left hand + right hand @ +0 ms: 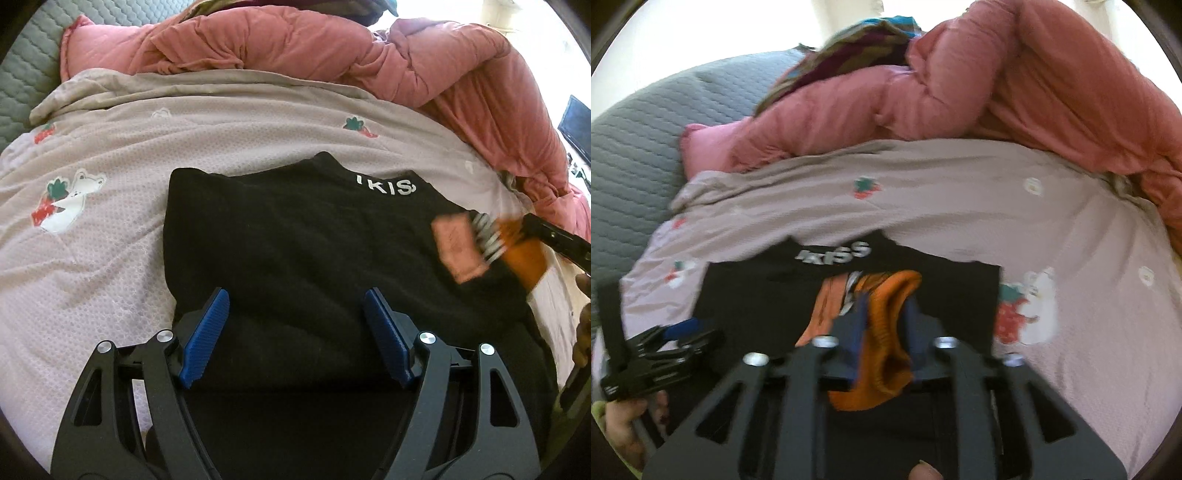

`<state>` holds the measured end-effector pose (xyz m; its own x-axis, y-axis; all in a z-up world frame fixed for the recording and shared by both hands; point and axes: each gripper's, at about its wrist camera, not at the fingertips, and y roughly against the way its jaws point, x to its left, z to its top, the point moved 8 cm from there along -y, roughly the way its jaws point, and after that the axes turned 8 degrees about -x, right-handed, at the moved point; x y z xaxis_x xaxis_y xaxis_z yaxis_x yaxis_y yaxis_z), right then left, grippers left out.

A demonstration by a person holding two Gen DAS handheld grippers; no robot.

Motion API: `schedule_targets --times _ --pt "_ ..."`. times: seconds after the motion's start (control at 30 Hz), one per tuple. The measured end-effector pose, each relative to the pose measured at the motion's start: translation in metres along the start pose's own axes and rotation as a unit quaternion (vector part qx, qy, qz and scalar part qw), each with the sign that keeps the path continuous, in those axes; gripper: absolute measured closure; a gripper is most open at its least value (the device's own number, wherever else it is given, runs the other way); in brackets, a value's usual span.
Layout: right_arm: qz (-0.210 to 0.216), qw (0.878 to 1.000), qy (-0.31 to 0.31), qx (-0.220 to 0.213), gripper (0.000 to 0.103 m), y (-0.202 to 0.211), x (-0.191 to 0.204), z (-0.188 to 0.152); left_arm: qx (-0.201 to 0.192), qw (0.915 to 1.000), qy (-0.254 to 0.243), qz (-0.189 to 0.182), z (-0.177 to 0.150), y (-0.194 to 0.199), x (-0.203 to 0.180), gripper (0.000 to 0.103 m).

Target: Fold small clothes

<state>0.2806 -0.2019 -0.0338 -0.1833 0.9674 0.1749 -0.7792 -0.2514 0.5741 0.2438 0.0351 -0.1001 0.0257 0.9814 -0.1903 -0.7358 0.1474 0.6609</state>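
A folded black garment [295, 240] with white lettering lies on the pale pink bedspread [110, 229]; it also shows in the right wrist view [750, 295]. My left gripper [295, 299] is open just above its near part, blue pads [207, 336] spread wide and empty. My right gripper [886, 306] is shut on a small orange and pink sock [890, 325] and holds it over the black garment. In the left wrist view the sock [458, 243] is blurred at the garment's right side.
A bulky pink duvet [332, 48] is piled along the back and right. A grey quilted mattress [635, 147] shows at the left. The bedspread has bear and strawberry prints [62, 206]. A dark screen [576, 125] stands far right.
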Motion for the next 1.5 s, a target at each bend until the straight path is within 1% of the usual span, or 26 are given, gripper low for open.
schedule_targets --times 0.07,0.2,0.3,0.37,0.43,0.5,0.57,0.63,0.77,0.87,1.0,1.13,1.2,1.27,1.3,1.37,1.5 --pt "-0.005 1.000 -0.012 0.002 0.074 0.001 -0.009 -0.003 -0.004 1.0000 0.001 -0.002 0.001 0.002 0.001 0.035" --pt "-0.010 1.000 -0.019 0.007 0.073 0.005 -0.017 -0.010 -0.026 0.9996 0.007 -0.003 0.005 0.017 0.006 0.035" --pt "-0.003 1.000 -0.011 0.014 0.073 0.008 -0.011 -0.016 -0.043 0.9991 -0.002 -0.002 0.011 0.025 0.004 0.036" --pt "0.006 1.000 0.002 0.018 0.073 0.009 -0.002 -0.021 -0.046 0.9989 -0.008 -0.009 0.013 0.027 0.001 0.038" --pt "0.019 0.999 0.022 0.027 0.073 0.008 0.013 -0.027 -0.037 0.9990 -0.015 -0.018 0.010 0.023 -0.004 0.041" --pt "0.028 0.998 0.044 0.032 0.072 0.006 0.027 -0.031 -0.022 0.9993 -0.021 -0.021 0.005 0.016 -0.008 0.042" --pt "0.034 0.997 0.059 0.036 0.066 0.004 0.038 -0.035 0.002 0.9996 -0.028 -0.009 -0.003 0.007 -0.006 0.042" --pt "0.043 0.996 0.072 0.041 0.066 0.002 0.049 -0.039 0.018 0.9994 -0.027 -0.007 -0.010 0.003 -0.004 0.042" --pt "0.061 0.994 0.078 0.039 0.066 0.005 0.063 -0.040 0.020 0.9995 -0.023 -0.012 -0.012 0.002 -0.003 0.042" --pt "0.069 0.993 0.084 0.038 0.061 0.005 0.072 -0.038 0.019 0.9995 -0.020 -0.015 -0.014 0.003 -0.002 0.042" --pt "0.075 0.991 0.093 0.052 0.061 0.001 0.078 -0.042 0.018 0.9995 -0.012 -0.023 -0.015 0.005 0.000 0.042" --pt "0.068 0.990 0.101 0.071 0.060 -0.007 0.076 -0.048 0.019 0.9994 -0.008 -0.027 -0.015 0.006 0.000 0.042" --pt "0.049 0.988 0.108 0.099 0.048 -0.016 0.068 -0.059 0.019 0.9994 -0.009 -0.027 -0.015 0.007 0.000 0.042" --pt "0.021 0.986 0.113 0.124 0.046 -0.026 0.056 -0.071 0.020 0.9993 -0.009 -0.029 -0.016 0.008 0.001 0.042" --pt "0.005 0.985 0.107 0.133 0.044 -0.031 0.045 -0.077 0.020 0.9993 -0.009 -0.030 -0.016 0.008 0.001 0.042" --pt "0.021 0.988 0.069 0.135 0.043 -0.033 0.038 -0.079 0.020 0.9993 -0.008 -0.031 -0.016 0.009 0.001 0.042" --pt "0.019 0.988 0.070 0.134 0.042 -0.031 0.039 -0.079 0.018 0.9993 -0.007 -0.032 -0.016 0.012 0.000 0.042"
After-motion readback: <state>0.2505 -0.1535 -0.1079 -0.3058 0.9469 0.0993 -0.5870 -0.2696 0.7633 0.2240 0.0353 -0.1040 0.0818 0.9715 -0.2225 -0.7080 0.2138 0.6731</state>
